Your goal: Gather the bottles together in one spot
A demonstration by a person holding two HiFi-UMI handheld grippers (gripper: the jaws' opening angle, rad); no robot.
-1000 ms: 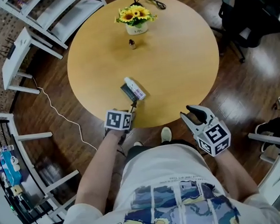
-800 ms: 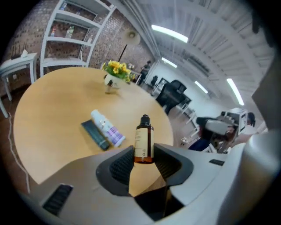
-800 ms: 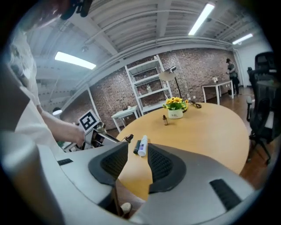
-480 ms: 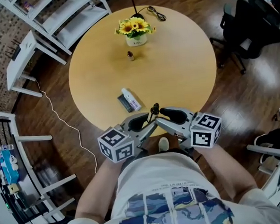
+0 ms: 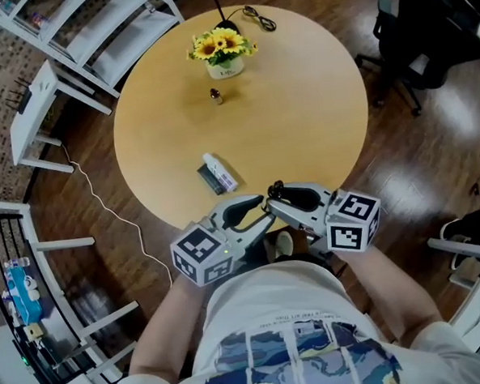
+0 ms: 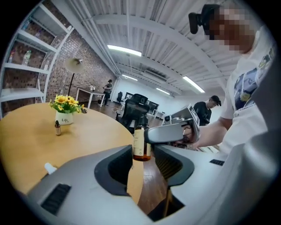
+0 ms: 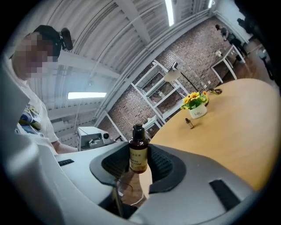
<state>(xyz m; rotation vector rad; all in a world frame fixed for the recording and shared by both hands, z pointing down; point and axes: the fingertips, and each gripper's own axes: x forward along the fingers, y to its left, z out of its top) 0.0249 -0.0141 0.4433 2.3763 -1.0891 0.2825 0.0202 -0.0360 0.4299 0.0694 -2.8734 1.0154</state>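
Observation:
A small amber bottle (image 5: 276,190) with a black cap hangs upright in the air over the table's near edge. My right gripper (image 5: 275,203) is shut on the bottle (image 7: 138,151); its jaws have just been closing on it. My left gripper (image 5: 265,211) faces it tip to tip, and its jaws have just been opening. In the left gripper view the bottle (image 6: 142,143) stands between the left jaws with a gap on each side. A white bottle (image 5: 220,173) lies on the round wooden table (image 5: 300,118). A tiny dropper bottle (image 5: 215,96) stands beside the sunflower pot (image 5: 222,52).
A dark flat item (image 5: 207,178) lies against the white bottle. White shelving (image 5: 92,30) stands beyond the table at the left and a black office chair (image 5: 425,38) at the right. A white cable (image 5: 103,208) trails on the wooden floor. People stand far off in the left gripper view.
One second ago my left gripper was low at the table's edge and the right stood apart, open. Both have since come together before me with the amber bottle between them.

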